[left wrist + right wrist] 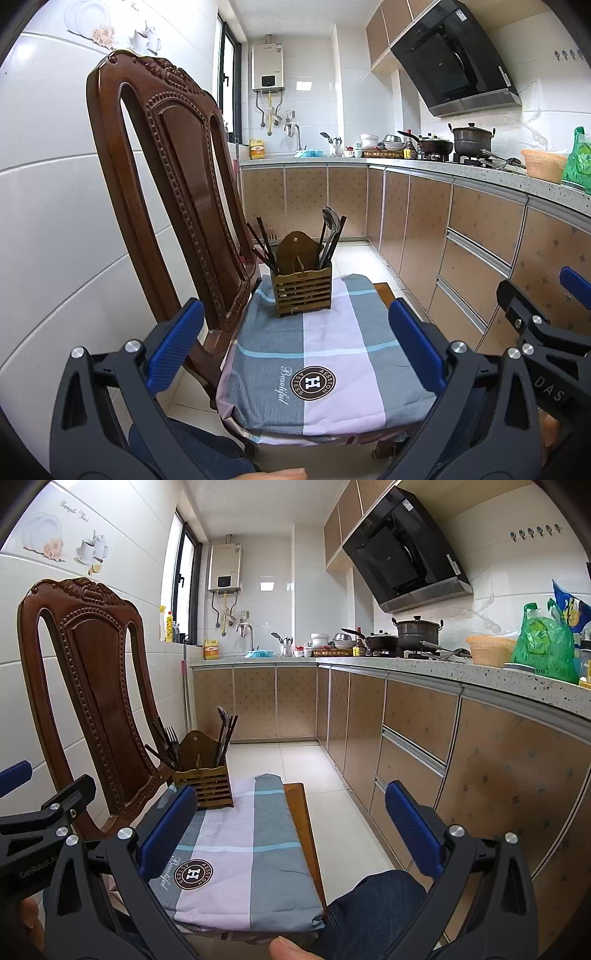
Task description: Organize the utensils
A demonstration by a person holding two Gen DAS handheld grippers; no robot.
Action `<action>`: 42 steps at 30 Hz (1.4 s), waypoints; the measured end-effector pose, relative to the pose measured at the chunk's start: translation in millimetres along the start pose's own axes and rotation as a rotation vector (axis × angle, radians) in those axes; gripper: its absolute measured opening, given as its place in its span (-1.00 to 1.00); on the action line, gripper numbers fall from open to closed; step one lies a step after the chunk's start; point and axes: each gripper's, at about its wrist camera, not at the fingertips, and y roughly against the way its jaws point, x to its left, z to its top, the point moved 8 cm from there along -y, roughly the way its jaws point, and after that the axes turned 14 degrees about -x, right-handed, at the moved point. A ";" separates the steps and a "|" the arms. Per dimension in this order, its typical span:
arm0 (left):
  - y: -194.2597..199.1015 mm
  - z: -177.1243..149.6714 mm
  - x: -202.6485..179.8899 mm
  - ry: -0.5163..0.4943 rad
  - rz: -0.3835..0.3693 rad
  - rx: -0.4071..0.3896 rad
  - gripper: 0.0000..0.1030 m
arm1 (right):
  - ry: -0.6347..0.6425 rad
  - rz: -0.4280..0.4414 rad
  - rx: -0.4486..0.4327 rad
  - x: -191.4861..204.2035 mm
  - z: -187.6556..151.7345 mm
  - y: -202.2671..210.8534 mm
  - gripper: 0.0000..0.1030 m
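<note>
A slatted wooden utensil holder (302, 291) stands on the far part of a checked cushion (325, 365) on a chair seat. Dark chopsticks and a fork (264, 242) stand in its left compartment, spoons and chopsticks (330, 232) in its right one. My left gripper (295, 345) is open and empty, held back above the cushion's near half. My right gripper (290, 830) is open and empty, to the right of the holder (204, 782), over the cushion (236, 864) and the seat's right edge. The right gripper also shows at the right edge of the left wrist view (546, 317).
The carved wooden chair back (177, 177) rises left of the holder, against a tiled wall. Kitchen cabinets (424, 746) run along the right, with pots, a basket and a green bag on the counter (480, 664). Tiled floor (295, 768) lies between. My knee (373, 904) is below.
</note>
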 end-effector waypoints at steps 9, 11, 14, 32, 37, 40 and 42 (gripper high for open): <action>1.5 0.5 0.8 0.002 0.003 -0.004 0.92 | 0.001 0.002 -0.004 0.9 1.5 1.5 0.94; 2.1 0.4 0.6 0.001 0.005 -0.004 0.92 | 0.004 0.001 -0.007 1.2 2.1 2.0 0.94; 3.2 1.0 0.8 -0.002 0.006 -0.005 0.92 | 0.002 0.001 -0.006 1.4 1.9 2.7 0.94; 3.5 3.9 0.4 -0.001 0.012 -0.002 0.92 | 0.002 0.002 -0.007 3.8 2.3 4.6 0.94; 3.7 4.1 0.4 -0.003 0.014 -0.005 0.92 | 0.002 0.002 -0.007 3.7 2.0 4.2 0.94; 3.1 3.0 0.9 -0.010 0.021 -0.006 0.92 | 0.001 0.005 -0.002 3.6 1.7 3.8 0.94; 2.8 1.9 0.7 -0.005 0.024 -0.004 0.92 | 0.002 0.008 0.000 3.6 1.7 3.5 0.94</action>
